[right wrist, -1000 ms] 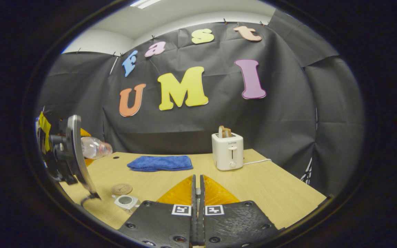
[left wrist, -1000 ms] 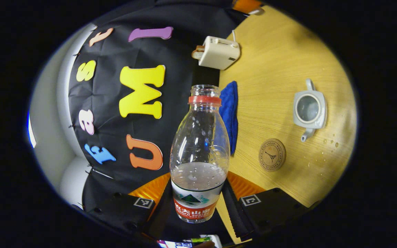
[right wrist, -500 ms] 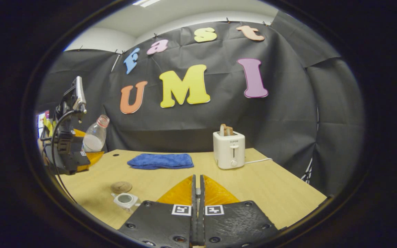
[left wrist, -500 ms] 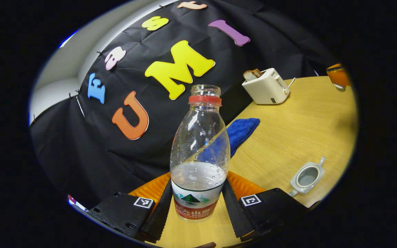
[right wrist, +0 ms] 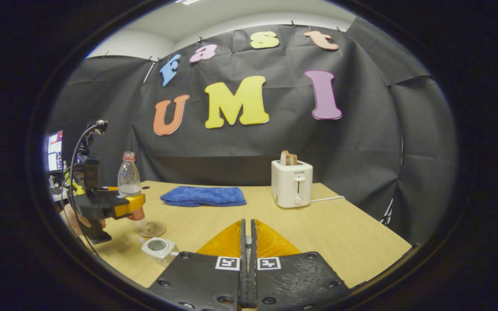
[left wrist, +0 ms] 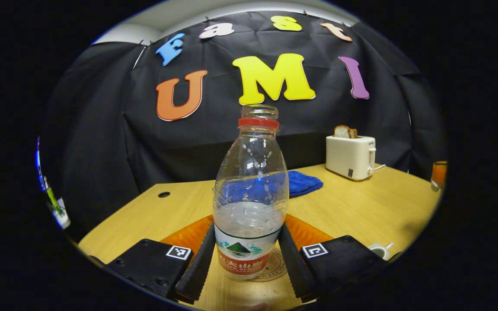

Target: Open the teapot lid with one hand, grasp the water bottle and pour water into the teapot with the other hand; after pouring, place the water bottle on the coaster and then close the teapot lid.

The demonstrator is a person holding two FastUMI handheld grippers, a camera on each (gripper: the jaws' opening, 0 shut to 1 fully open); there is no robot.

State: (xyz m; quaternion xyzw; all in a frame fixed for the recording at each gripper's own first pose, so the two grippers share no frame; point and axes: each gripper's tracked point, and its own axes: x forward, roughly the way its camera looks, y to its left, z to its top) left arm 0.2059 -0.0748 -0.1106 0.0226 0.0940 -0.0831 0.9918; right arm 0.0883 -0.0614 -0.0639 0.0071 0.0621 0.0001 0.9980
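Now your left tongs (left wrist: 245,263) grip the upright bottle (left wrist: 250,194) above the coaster (left wrist: 273,268) (teapot (right wrist: 159,247) lidless); right tongs (right wrist: 247,263) pressed together.

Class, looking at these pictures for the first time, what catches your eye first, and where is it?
The upright bottle, partly full and uncapped, clamped in the left gripper above the coaster. Then the white toaster at the table's far side, and the lidless teapot near the coaster.
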